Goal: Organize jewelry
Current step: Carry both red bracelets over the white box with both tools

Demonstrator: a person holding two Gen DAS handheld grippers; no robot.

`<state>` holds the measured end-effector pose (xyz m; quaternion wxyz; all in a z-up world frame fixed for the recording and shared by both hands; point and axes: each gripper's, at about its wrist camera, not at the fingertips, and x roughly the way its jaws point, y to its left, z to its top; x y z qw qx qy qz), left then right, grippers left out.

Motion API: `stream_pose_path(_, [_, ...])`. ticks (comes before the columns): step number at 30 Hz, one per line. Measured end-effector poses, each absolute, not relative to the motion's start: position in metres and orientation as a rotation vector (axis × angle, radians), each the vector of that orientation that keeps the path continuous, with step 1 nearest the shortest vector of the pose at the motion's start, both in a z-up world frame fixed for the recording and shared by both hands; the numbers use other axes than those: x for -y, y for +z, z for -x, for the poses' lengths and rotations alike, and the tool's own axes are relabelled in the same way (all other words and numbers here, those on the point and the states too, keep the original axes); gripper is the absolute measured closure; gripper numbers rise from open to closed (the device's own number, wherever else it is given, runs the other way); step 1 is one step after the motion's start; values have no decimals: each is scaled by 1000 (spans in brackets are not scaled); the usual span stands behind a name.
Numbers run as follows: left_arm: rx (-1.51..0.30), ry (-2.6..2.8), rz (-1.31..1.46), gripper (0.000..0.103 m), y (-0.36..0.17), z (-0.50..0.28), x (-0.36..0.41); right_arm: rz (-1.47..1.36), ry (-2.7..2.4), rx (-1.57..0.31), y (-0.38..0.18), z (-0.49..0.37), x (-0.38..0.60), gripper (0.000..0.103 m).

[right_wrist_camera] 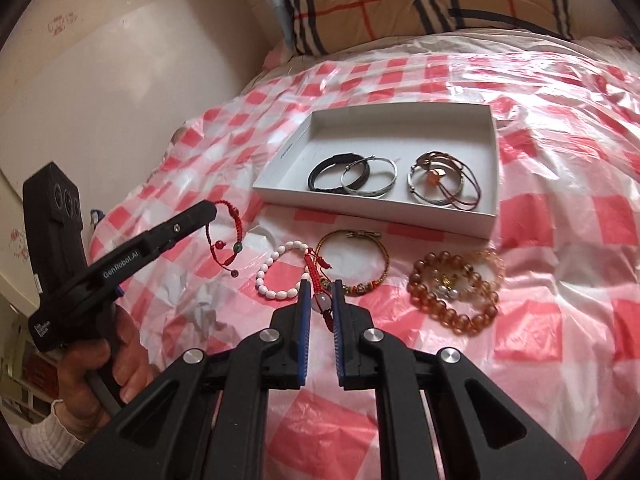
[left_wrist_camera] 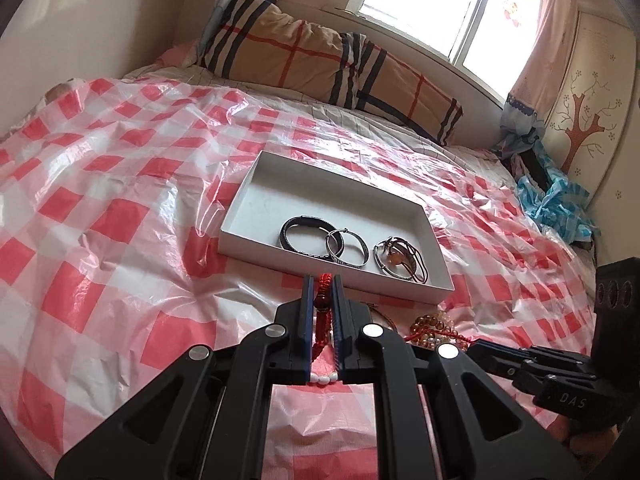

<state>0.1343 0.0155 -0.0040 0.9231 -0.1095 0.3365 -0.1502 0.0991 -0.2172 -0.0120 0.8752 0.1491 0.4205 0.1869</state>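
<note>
- Two grippers I run: left gripper (left_wrist_camera: 322,292) clenched on the red cord bracelet (right_wrist_camera: 224,236); right gripper (right_wrist_camera: 320,292) pinching a pale-bead cord (right_wrist_camera: 322,300).
- Bangles lie inside the white box (right_wrist_camera: 494,160) on the checked plastic sheet (right_wrist_camera: 560,280); beaded bracelets (right_wrist_camera: 456,292) sit just before it, plaid pillow (right_wrist_camera: 400,0) beyond.

box (right_wrist_camera: 490,136) far half free | near half: bangles (right_wrist_camera: 370,178) | front: loose bracelets (right_wrist_camera: 456,290) crowd sheet

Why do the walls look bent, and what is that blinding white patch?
Left wrist view: the fisheye lens bows the wall and darkens the corners; the window is overexposed to plain white. Right wrist view: the same curving, with daylight glare on the plastic sheet; the white box stays sharp.
</note>
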Motion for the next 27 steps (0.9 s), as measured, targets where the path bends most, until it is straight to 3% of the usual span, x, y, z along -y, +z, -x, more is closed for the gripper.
stream_pose_path(14, [-658,-255,73,95,13,-119,1,-389,374,-718,23,-82,232,92])
stream_pose_path(27, [-649,-291,51,95,14,-139,11,-404,348,-682,18,-101,234,92])
